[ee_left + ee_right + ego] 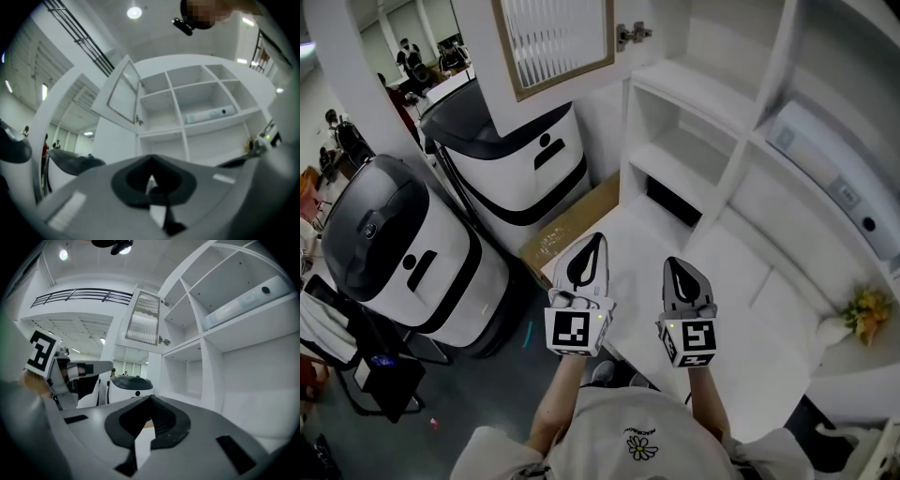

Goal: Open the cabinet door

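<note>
Left gripper (596, 239), right gripper (674, 263): jaws closed, empty; cabinet door (553, 42) open, well beyond both.

Left of shelves (737, 164), cabinet door (553, 42)

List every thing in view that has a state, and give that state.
cabinet door, open, swung out to the left on its hinge
left gripper, shut, nothing between its jaws
right gripper, shut, nothing between its jaws
white device, lying flat on a shelf
</note>
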Demonstrator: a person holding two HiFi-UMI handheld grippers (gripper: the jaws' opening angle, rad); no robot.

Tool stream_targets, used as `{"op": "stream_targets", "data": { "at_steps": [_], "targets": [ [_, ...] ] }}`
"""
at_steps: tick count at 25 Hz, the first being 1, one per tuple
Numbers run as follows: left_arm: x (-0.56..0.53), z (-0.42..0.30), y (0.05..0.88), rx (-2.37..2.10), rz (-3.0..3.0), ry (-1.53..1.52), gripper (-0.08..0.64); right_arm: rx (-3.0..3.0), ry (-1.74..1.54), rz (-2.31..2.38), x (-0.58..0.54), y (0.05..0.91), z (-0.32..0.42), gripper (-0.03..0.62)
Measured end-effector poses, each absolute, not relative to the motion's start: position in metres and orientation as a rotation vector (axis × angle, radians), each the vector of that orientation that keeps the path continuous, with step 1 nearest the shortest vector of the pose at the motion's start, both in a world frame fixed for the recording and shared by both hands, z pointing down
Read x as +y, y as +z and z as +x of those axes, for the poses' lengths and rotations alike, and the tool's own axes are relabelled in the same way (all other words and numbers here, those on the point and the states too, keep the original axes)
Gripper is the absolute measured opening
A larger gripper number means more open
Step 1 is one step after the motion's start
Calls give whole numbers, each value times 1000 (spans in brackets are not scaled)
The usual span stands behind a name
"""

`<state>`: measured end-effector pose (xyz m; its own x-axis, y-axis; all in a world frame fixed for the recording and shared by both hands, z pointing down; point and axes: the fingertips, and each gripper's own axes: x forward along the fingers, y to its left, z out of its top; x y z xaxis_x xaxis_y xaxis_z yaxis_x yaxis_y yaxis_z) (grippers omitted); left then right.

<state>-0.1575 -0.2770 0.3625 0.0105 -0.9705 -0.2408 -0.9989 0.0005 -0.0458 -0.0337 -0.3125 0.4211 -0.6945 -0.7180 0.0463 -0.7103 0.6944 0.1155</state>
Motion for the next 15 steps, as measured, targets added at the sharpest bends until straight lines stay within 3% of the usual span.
{"op": "stream_targets", "data": {
  "at_steps": [6, 15],
  "targets": [
    [-267, -142, 418, 2130, -2166, 77, 6, -2804, -140, 1195, -308, 424, -30, -2],
    [-268, -149, 421, 2152, -2155, 74, 6, -2811, -139, 1205, -306, 425, -29, -2]
  ]
}}
